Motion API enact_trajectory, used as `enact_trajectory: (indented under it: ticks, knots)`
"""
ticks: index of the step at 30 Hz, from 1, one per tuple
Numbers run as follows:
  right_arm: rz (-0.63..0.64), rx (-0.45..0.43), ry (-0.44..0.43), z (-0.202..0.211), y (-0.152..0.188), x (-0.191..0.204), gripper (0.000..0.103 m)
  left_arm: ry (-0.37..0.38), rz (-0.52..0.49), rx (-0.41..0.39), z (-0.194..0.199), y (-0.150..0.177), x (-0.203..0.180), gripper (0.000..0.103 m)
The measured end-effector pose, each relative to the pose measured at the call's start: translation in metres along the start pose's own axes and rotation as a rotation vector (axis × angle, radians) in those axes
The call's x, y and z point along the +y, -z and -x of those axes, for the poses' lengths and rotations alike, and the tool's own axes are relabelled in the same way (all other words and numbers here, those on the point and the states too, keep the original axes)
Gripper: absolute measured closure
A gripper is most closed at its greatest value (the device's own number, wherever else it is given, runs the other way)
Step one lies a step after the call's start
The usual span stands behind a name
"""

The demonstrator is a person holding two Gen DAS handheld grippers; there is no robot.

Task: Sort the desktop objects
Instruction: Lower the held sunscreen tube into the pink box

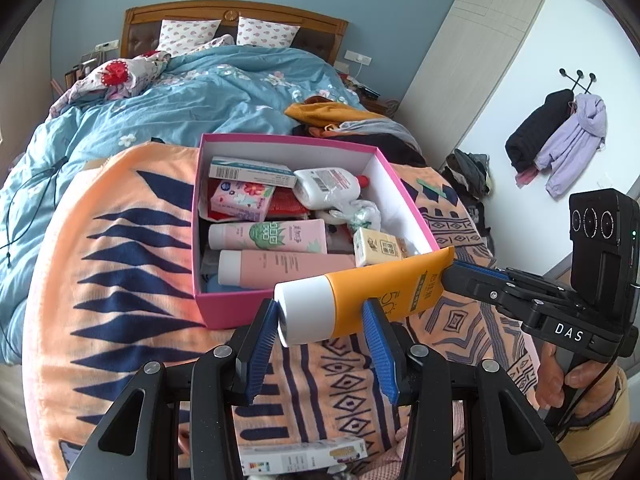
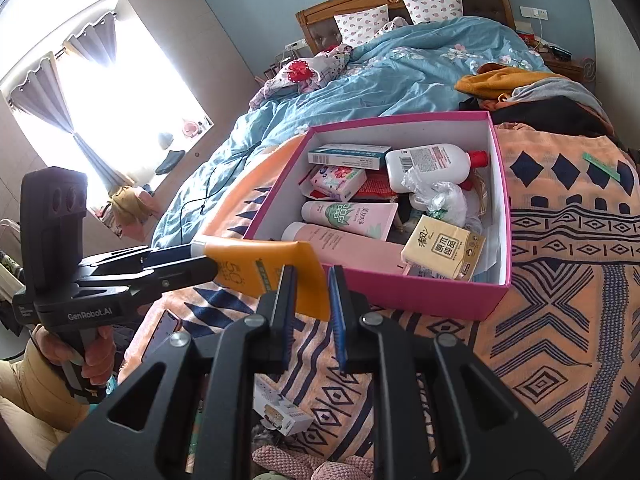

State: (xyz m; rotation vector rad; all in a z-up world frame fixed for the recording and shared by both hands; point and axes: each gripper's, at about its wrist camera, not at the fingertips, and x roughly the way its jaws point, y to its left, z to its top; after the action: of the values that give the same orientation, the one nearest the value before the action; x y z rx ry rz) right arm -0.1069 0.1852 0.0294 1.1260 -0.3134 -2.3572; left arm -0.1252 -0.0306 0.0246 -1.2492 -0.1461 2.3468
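Orange sunscreen tube with white cap (image 1: 360, 300) spans both grippers, just before the pink cardboard box (image 1: 224, 312). Left gripper (image 1: 320, 320) clasps its capped end. Right gripper (image 2: 312, 280) pinches its flat crimped end.

Black left gripper (image 1: 320, 320) and right gripper (image 2: 312, 292): blue ribbed jaws, silver screws, white "DAS" lettering

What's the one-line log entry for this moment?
left tool: grips tube cap end | right tool: grips tube tail | tube: above blanket, beside box
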Motion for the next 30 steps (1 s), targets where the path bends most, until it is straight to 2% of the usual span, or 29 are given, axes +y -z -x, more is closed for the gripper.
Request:
enact_trajectory:
  ticks: [30]
  knots:
    - [-0.016, 0.011, 0.014, -0.029, -0.021, -0.012, 0.084, -0.025, 0.022, -0.010, -0.022, -0.029, 0.016, 0.058]
